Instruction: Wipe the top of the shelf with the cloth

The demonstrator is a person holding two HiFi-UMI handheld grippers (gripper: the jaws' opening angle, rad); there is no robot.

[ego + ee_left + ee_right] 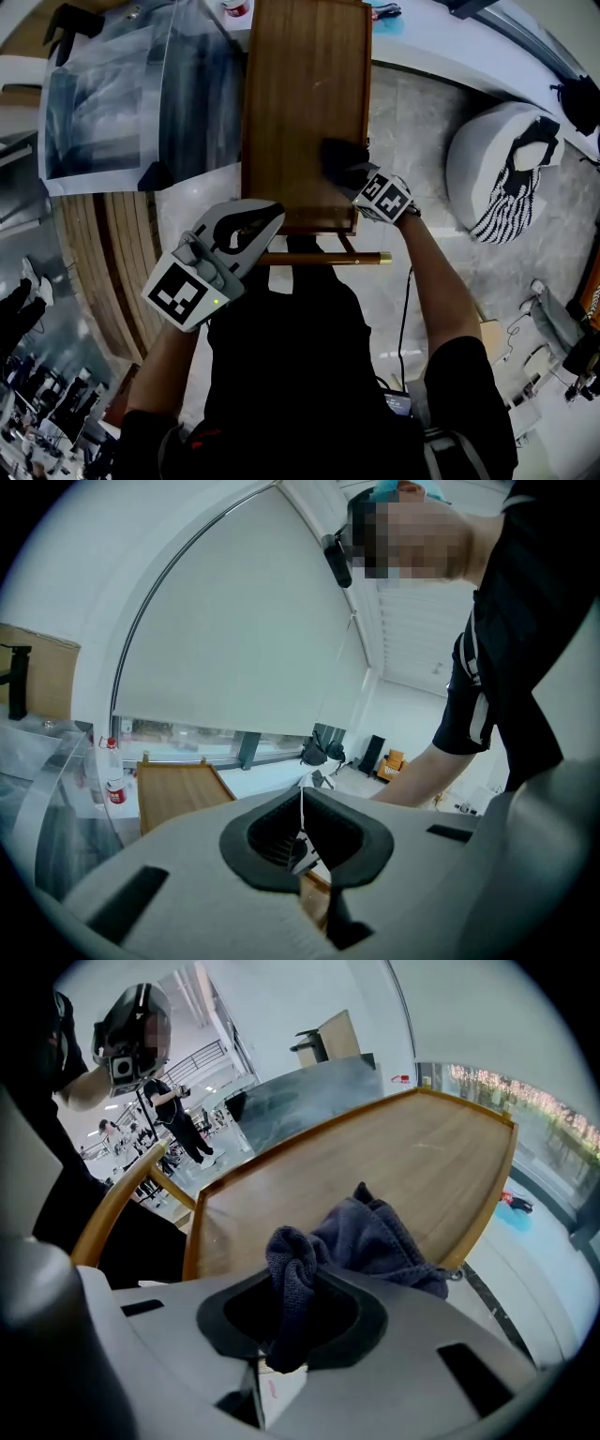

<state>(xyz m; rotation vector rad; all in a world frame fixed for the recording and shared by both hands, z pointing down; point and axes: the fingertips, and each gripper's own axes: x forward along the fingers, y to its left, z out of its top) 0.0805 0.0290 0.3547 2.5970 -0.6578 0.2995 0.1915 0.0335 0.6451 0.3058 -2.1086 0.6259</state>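
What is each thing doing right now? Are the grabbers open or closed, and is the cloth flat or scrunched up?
Right gripper: shut on the cloth, at the shelf's near right corner.
Cloth: scrunched up, one end pinched in the jaws, the rest lying on the wood.
Left gripper: shut, nothing in it, held by the shelf's front edge.
Shelf top: bare wood apart from the cloth.

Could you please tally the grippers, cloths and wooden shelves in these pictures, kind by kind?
Grippers: 2, the left gripper and the right gripper
Cloths: 1, the dark cloth clamped in the right gripper's jaws
Wooden shelves: 1, the shelf
Total: 4
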